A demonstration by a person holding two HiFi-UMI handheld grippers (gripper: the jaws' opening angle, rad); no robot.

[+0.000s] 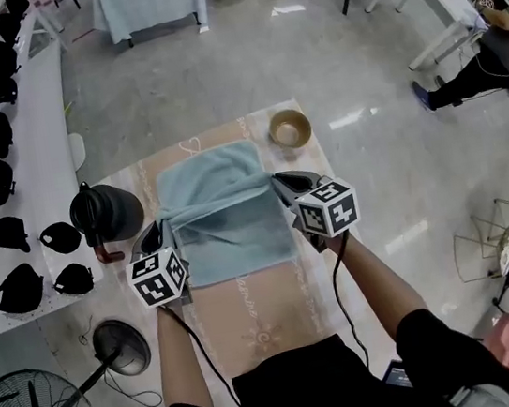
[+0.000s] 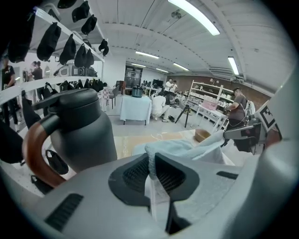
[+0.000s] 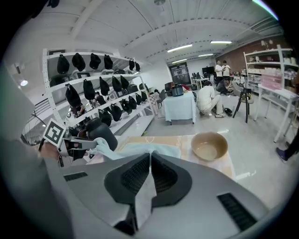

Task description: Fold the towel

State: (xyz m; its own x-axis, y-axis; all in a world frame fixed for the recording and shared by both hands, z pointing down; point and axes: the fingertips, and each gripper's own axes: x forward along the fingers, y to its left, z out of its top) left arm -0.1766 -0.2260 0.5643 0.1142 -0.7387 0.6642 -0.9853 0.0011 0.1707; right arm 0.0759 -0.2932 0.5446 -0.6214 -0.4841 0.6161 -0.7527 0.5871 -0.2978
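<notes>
The light blue terry-cloth towel (image 1: 230,239) lies in the middle of the head view, on a narrow counter (image 1: 271,314) covered with a beige patterned cloth. Its far part lies flat toward the top of the frame and its near part lies flat toward the bottom. Between them a raised, wrinkled band of cloth runs across from the towel's left edge to its right edge, pulled taut and sitting a little higher in the frame on the right. The fabric looks soft and matte, with creases fanning out from both ends of the band.

The left gripper (image 1: 164,225), grey with a marker cube, is at the left end of that band, and the right gripper (image 1: 280,183) is at the right end. In the left gripper view the jaws stand nearly together, with a thick fold of the towel pinched between the ribbed black pads (image 2: 135,175). From there the cloth rises out of the jaws and stretches away to the right of the frame, where the right gripper shows. In the right gripper view the jaws are pressed together on a thin edge of the towel. The rest of the cloth spreads flat just beyond them, and the left gripper shows at the left of that frame with cloth bunched in it.

A dark grey jug with a brown handle (image 1: 104,211) stands just beside the towel's left edge, near the left gripper. A round tan bowl (image 1: 290,128) sits on the counter just past the towel's upper right corner, apart from it.
</notes>
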